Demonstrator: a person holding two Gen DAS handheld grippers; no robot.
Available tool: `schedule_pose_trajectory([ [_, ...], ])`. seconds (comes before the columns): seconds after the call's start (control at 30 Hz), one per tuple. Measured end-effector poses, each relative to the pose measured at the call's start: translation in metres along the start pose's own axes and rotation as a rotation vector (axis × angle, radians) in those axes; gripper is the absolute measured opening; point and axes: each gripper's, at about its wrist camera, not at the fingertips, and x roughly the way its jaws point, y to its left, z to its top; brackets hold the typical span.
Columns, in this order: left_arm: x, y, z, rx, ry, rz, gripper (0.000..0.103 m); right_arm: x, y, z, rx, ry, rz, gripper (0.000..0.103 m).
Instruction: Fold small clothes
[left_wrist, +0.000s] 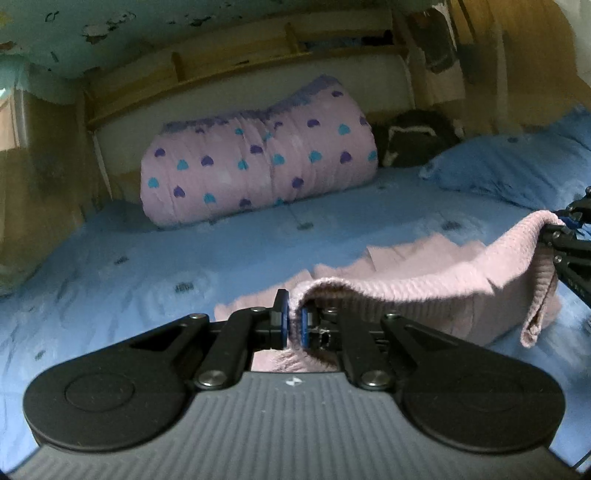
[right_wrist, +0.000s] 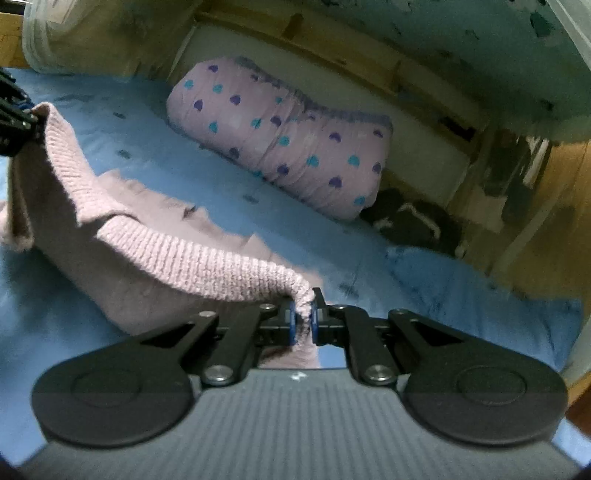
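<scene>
A pink knitted garment (left_wrist: 424, 291) hangs between my two grippers above the blue bedsheet (left_wrist: 129, 266). My left gripper (left_wrist: 294, 325) is shut on one ribbed edge of it. My right gripper (right_wrist: 303, 319) is shut on the other end of the same edge; the garment (right_wrist: 155, 236) sags between them, and its lower part rests on the bedsheet (right_wrist: 295, 229). The right gripper shows at the right edge of the left wrist view (left_wrist: 561, 229), and the left gripper at the left edge of the right wrist view (right_wrist: 18, 118).
A rolled pink quilt with purple and teal hearts (left_wrist: 258, 162) lies at the head of the bed. A blue pillow (left_wrist: 517, 166) and a dark bag (left_wrist: 413, 136) lie to its right. A wooden headboard shelf (left_wrist: 240, 70) stands behind.
</scene>
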Motion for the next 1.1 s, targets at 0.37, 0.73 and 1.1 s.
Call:
schedule_pose_trajectory([
  [0.37,0.109,0.007,0.041,0.011,-0.003,0.06,0.008,0.085,-0.003,0.037,-0.032,-0.062,-0.074,0.01],
  [0.73,0.24,0.023,0.013,0.025,0.18,0.099,0.008,0.199,0.03,0.03,-0.137,0.032,-0.021,0.011],
  [1.1,0.272,0.021,-0.003,0.083,0.276,0.216,0.064,0.262,0.056,0.004,-0.172,0.167,0.067,0.012],
])
